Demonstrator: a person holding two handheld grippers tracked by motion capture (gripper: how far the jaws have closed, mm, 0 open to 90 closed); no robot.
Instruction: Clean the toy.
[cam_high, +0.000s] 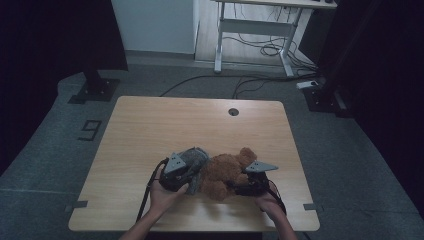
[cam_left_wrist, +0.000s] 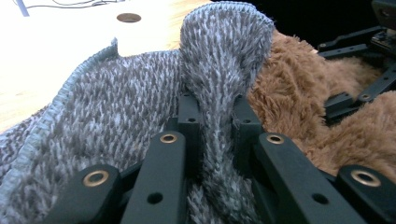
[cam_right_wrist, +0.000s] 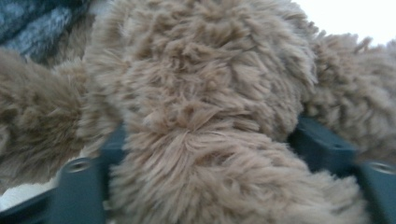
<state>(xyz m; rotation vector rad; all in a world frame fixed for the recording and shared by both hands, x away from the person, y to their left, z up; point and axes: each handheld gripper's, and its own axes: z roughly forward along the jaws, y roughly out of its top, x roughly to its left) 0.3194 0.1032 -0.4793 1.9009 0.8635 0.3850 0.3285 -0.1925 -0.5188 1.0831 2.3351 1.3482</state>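
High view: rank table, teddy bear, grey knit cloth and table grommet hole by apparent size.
1. Table
2. Teddy bear
3. Grey knit cloth, partly hidden by the left tongs, so its full size is unsure
4. Grommet hole

Both forearms are bare, no sleeves showing. Each hand carries a black gripper (cam_high: 192, 176) topped by a grey three-cornered plate (cam_high: 174, 163), with a black cable (cam_high: 146, 192) trailing back. The jaw links are matte black, studded with brass-coloured rivets (cam_left_wrist: 168, 138) and what look like small screw holes.
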